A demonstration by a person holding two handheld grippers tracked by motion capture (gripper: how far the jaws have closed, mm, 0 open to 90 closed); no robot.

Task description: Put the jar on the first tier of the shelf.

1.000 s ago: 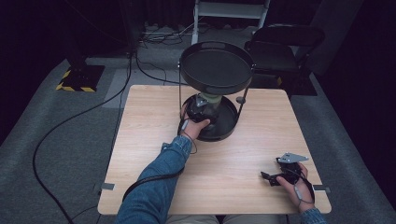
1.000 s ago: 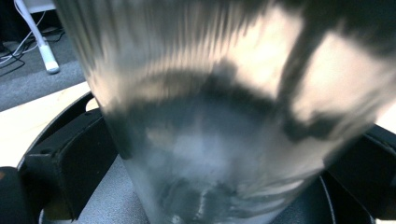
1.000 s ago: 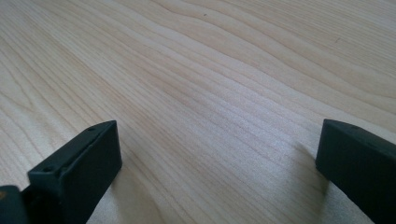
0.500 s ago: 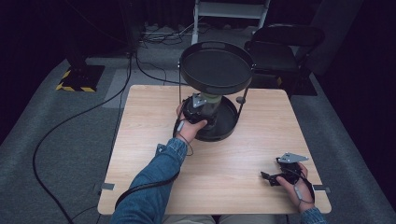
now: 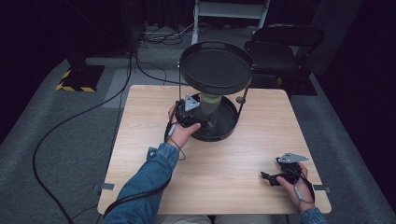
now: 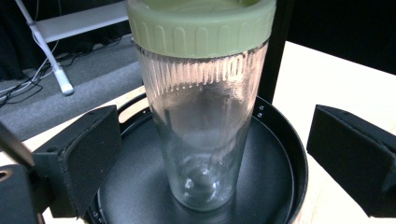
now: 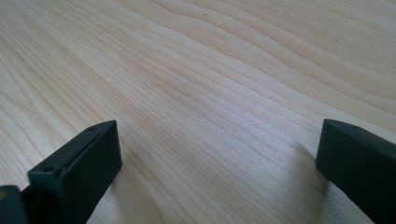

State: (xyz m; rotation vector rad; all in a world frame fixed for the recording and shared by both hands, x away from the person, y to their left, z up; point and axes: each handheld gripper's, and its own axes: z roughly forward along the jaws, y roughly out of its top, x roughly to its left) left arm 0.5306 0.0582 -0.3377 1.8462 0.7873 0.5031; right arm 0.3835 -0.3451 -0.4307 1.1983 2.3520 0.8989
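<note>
The left gripper (image 6: 205, 154) is sitting at the near-left edge of the lower tray (image 6: 275, 186) of a two-tier black stand, with its jaws standing wide apart on either side of a clear glass jar (image 6: 203, 135). Neither jaw pad is touching the glass; open room is showing on both flanks, more on the right of the left gripper view. The jar is standing upright on the lower tray floor, its long axis vertical, its pale green screw lid (image 6: 201, 25) pointing straight up. The body is tapering toward the base, with ribbing below the lid.

In the high view, the jar (image 5: 210, 109) is occupying the centre of the lower tray (image 5: 229, 123), directly beneath the upper tray (image 5: 217, 67), which is overhanging it. The lid is sitting close under the upper tray, leaving little vertical clearance. Thin posts are rising at the tray rim on the left and right.

The right gripper (image 5: 275, 177) is resting near the right front corner of the wooden table (image 5: 224, 168), well apart from the stand. Its jaws are spread open over bare wood, holding nothing.
</note>
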